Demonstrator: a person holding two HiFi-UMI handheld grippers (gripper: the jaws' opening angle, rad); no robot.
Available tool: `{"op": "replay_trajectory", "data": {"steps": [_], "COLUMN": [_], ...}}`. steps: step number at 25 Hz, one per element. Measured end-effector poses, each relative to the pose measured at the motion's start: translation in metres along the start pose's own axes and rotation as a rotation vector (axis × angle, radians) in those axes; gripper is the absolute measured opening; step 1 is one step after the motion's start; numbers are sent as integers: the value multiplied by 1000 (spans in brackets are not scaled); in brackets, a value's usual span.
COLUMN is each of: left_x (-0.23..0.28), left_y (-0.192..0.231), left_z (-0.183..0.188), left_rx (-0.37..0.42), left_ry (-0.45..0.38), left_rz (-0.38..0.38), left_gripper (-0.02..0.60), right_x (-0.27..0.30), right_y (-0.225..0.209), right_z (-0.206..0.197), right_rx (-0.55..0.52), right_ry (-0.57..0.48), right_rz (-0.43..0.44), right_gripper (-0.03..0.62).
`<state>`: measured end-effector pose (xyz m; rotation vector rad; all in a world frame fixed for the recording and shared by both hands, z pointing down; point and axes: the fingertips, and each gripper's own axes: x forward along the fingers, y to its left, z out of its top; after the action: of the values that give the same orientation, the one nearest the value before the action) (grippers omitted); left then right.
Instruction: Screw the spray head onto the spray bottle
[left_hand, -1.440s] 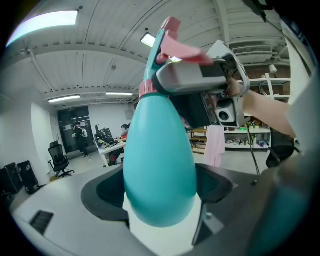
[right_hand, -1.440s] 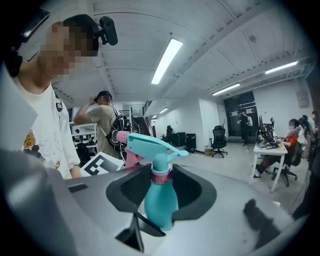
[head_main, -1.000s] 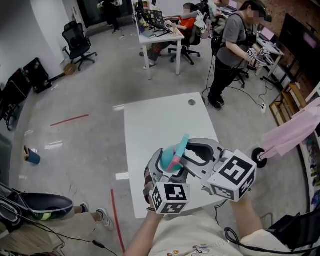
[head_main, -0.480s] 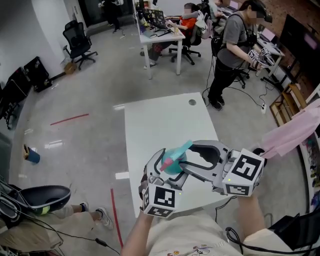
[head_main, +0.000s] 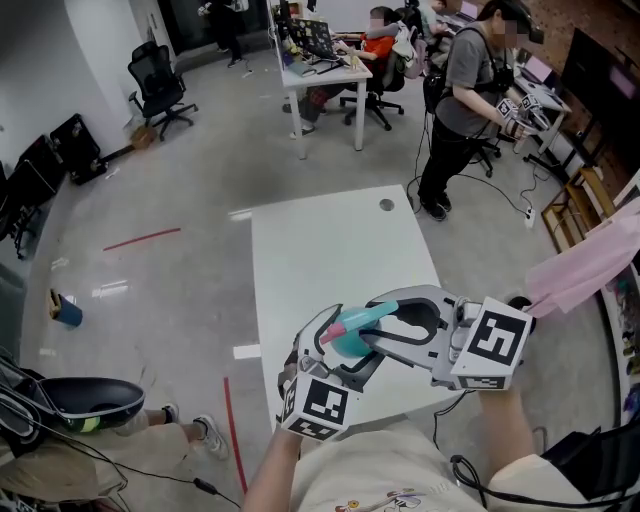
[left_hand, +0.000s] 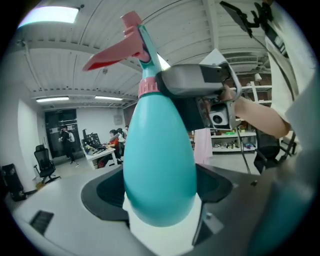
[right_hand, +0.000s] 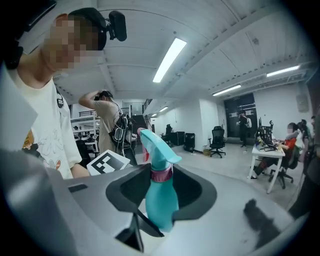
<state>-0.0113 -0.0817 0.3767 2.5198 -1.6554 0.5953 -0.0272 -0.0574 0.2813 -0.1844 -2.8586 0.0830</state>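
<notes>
Closing around the spray head (head_main: 360, 319), lower middle of the frame, right tongs (head_main: 372, 335) could cross-thread it if tilted; left tongs (head_main: 335, 352) pinch the smooth spray bottle (head_main: 346, 345), which may twist.

— What stands between the jaws?
— A teal bottle (right_hand: 160, 207), upright. The right gripper (right_hand: 161, 186) is closing at the pink collar of its spray head (right_hand: 156, 144).
— And beside?
— A person (right_hand: 44, 131), left.

Glossy grey floor (head_main: 180, 200), white table (head_main: 330, 250), black office chair (head_main: 158, 88) (red tape strip (head_main: 141, 239) underfoot), ceiling tube light (right_hand: 170, 59).
</notes>
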Motion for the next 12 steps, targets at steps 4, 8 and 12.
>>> {"op": "replay_trajectory", "data": {"steps": [4,8,12], "left_x": [3,4,1], "left_y": [20,25,6], "left_z": [-7,-9,-12], "left_rx": [-38,-86,-5], "left_ry": [89,97,43], "left_rz": [210,247,19], "left_gripper": [407,407,407], "right_x": [8,14,9], "right_y": [-14,-17,-8], "right_z": [1,1,-4], "right_rx": [48,52,44], "right_ry": [8,15,5], "right_rz": [-160,-264,-138], "right_gripper": [137,137,143]}}
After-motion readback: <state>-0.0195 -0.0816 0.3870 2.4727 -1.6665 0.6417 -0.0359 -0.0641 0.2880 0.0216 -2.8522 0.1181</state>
